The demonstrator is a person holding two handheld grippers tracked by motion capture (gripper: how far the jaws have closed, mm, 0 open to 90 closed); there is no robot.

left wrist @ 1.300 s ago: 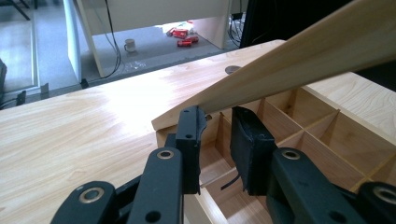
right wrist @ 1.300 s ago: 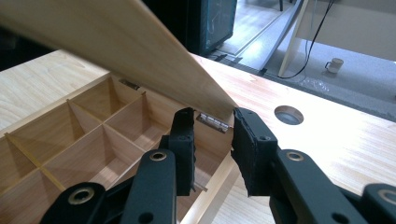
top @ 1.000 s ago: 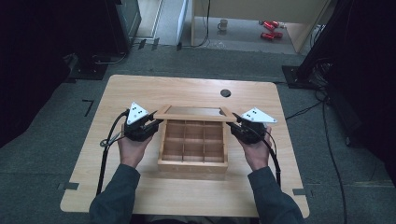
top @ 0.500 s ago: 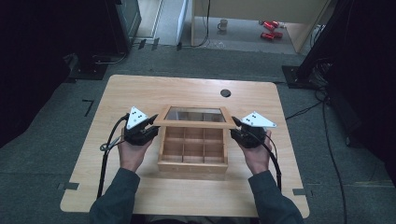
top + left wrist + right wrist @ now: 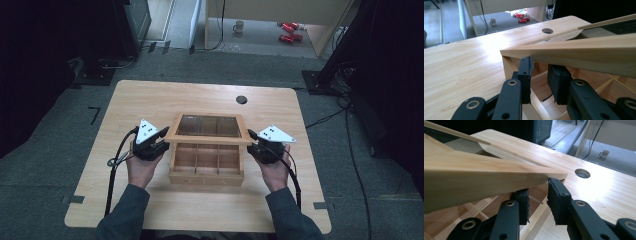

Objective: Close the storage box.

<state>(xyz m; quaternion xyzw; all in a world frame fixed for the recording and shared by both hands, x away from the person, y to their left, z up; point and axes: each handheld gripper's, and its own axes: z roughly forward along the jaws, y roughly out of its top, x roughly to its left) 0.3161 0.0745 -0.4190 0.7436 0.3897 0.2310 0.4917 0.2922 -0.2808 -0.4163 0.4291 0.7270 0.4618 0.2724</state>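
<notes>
A wooden box [image 5: 206, 165] sits at the centre of the high view, on the near half of the worktop [image 5: 150, 100]. It is made of pale, smooth, straight-grained wood, and thin slats divide its inside into small square compartments. Its lid [image 5: 207, 128] is a flat wooden frame around a dark glass pane. The lid is lifted at the front and tilts up toward the far side, so the open compartments show below it.

In the left gripper view the lid's front rail [image 5: 579, 53] crosses the frame as a thick, square-edged bar, with the box corner beneath it. The left tool [image 5: 540, 75] stands at that corner, its matte black jaws set close together with the box's side wall between them, just under the rail. In the right gripper view the rail [image 5: 486, 175] runs in from the left of the frame, and the right tool [image 5: 538, 198] has its jaws just as narrow under the rail's end, astride the box's other side wall.

The worktop is a light wood-grain sheet with rounded corners and a round cable hole [image 5: 241, 99] near its far edge. Grey carpet [image 5: 60, 120] surrounds it.
</notes>
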